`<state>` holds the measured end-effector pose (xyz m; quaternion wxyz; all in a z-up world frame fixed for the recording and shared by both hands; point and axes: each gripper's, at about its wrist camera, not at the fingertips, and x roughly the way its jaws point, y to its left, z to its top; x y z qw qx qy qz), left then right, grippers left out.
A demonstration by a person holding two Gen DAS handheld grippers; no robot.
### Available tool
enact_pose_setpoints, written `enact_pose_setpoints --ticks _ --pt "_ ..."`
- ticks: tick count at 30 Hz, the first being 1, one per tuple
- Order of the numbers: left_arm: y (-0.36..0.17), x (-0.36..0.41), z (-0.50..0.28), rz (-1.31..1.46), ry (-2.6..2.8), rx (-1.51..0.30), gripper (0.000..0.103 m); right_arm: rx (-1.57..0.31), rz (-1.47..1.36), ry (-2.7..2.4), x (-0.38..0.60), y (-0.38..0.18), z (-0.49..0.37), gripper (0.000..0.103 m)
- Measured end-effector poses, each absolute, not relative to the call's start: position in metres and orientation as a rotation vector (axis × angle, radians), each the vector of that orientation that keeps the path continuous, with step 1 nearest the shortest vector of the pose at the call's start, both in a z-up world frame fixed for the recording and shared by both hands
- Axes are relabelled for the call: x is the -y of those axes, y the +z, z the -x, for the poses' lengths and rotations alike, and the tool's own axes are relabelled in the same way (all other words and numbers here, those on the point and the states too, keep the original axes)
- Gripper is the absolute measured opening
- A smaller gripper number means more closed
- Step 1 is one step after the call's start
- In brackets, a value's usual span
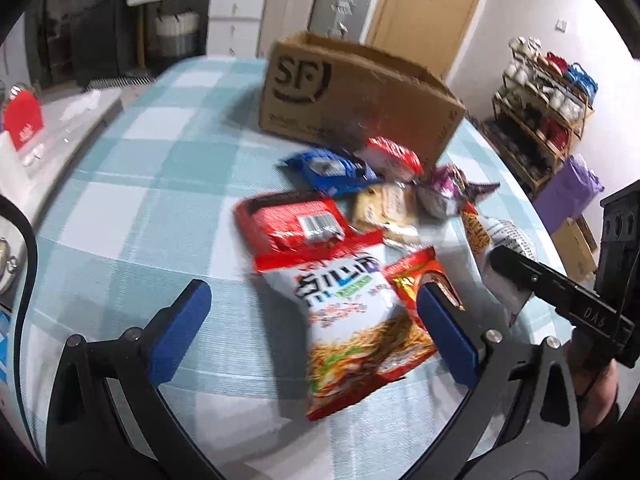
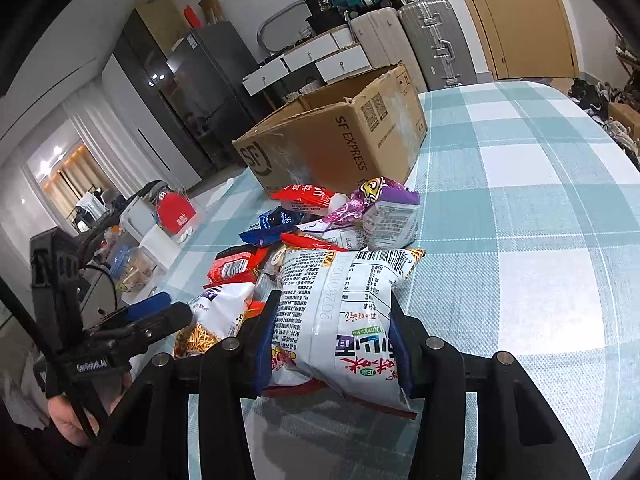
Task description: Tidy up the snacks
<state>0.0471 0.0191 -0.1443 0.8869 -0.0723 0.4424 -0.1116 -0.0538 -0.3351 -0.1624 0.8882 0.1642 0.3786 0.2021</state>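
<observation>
White noodle-snack bag (image 2: 344, 312) is clamped crosswise between the right gripper (image 2: 332, 344) pads, its long axis running fwd along the fingers toward the cardboard box (image 2: 340, 140), which stands open-topped straight ahead past the snack pile (image 2: 320, 220). Left gripper (image 1: 312, 324) hangs wide open w/ nothing gripped, over a second noodle bag (image 1: 344, 320) lying on the check cloth (image 1: 160, 168), one pad just beside it. Right hand looks the one to go: box lies dead ahead, so carry up & over the pile.
</observation>
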Motion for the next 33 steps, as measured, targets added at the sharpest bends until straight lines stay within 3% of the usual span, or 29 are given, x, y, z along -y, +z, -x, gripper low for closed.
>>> enact_pose_setpoints --ticks 8,13,15,16,17,22,33 --pt "-0.156 -0.007 -0.066 0.155 -0.216 -1.008 0.102 -0.783 -0.368 0.427 0.342 -0.168 0.058 0.048" --pt "-0.167 -0.009 -0.073 0.193 -0.226 -1.069 0.088 -0.782 -0.388 0.44 0.344 -0.168 0.06 0.048" --pt "-0.167 -0.01 -0.071 0.201 -0.247 -1.061 0.077 -0.778 -0.389 0.444 0.344 -0.168 0.061 0.048" --pt "-0.167 -0.011 -0.071 0.2 -0.256 -1.06 0.066 -0.776 -0.39 0.445 0.344 -0.168 0.061 0.048" --pt "-0.167 -0.011 -0.07 0.192 -0.261 -1.059 0.046 -0.775 -0.39 0.446 0.344 -0.168 0.061 0.048" --pt "-0.163 -0.014 -0.062 0.174 -0.313 -1.053 0.041 -0.772 -0.39 0.442 0.344 -0.167 0.063 0.048" --pt "-0.157 -0.02 -0.046 0.13 -0.322 -1.004 0.04 -0.762 -0.373 0.438 0.338 -0.161 0.068 0.048"
